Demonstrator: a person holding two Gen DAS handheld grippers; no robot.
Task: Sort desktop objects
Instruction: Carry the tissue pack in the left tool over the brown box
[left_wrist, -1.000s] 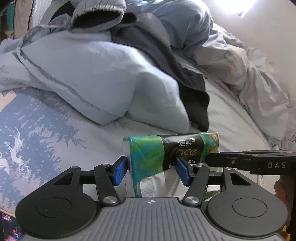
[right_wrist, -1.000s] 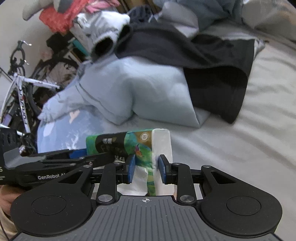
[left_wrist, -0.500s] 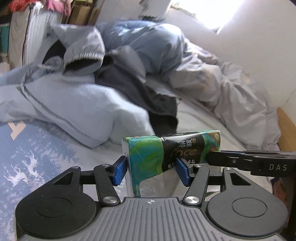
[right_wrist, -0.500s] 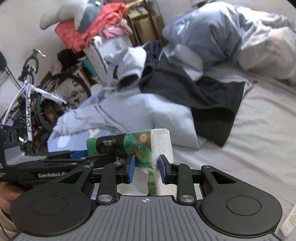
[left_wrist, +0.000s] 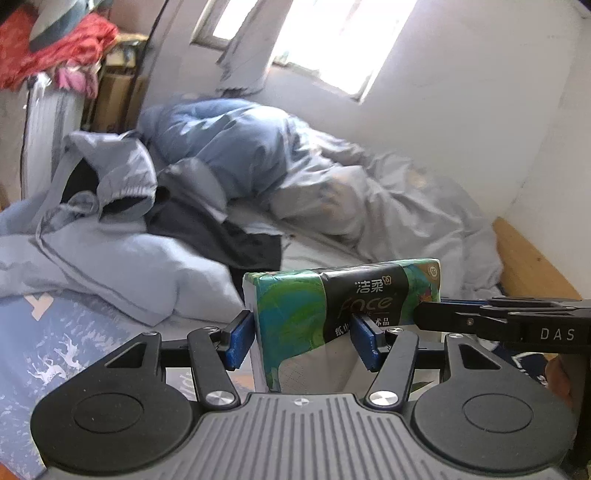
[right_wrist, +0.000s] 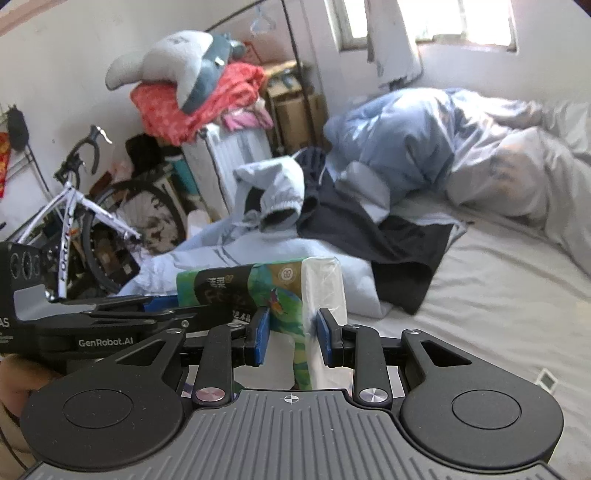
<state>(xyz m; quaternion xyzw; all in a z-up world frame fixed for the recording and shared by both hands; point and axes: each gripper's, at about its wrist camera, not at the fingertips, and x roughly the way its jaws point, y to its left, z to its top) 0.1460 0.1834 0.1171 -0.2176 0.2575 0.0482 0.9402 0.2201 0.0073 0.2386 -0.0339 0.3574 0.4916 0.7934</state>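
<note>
A green and black tissue pack (left_wrist: 332, 306) with white tissue showing underneath is held in the air above the bed. My left gripper (left_wrist: 303, 341) is shut on its left part, blue pads pressed to both sides. In the right wrist view the same tissue pack (right_wrist: 280, 291) shows its white end, and my right gripper (right_wrist: 291, 339) is shut on that end. Each gripper's black body appears in the other's view: the right one (left_wrist: 509, 321) comes in from the right, the left one (right_wrist: 92, 325) from the left.
A bed (right_wrist: 498, 280) holds a light blue jacket (left_wrist: 96, 236), a dark garment (right_wrist: 373, 236) and a crumpled grey duvet (left_wrist: 369, 192). A bicycle (right_wrist: 74, 221), a radiator (right_wrist: 229, 155) with red cloth and a plush toy (right_wrist: 184, 70) stand at the left. A wooden bed frame (left_wrist: 528, 262) edges the right.
Both grippers have risen and tilted up with the tissue pack held between them. The window, wall and far clutter have come into view and the bedding has dropped lower.
</note>
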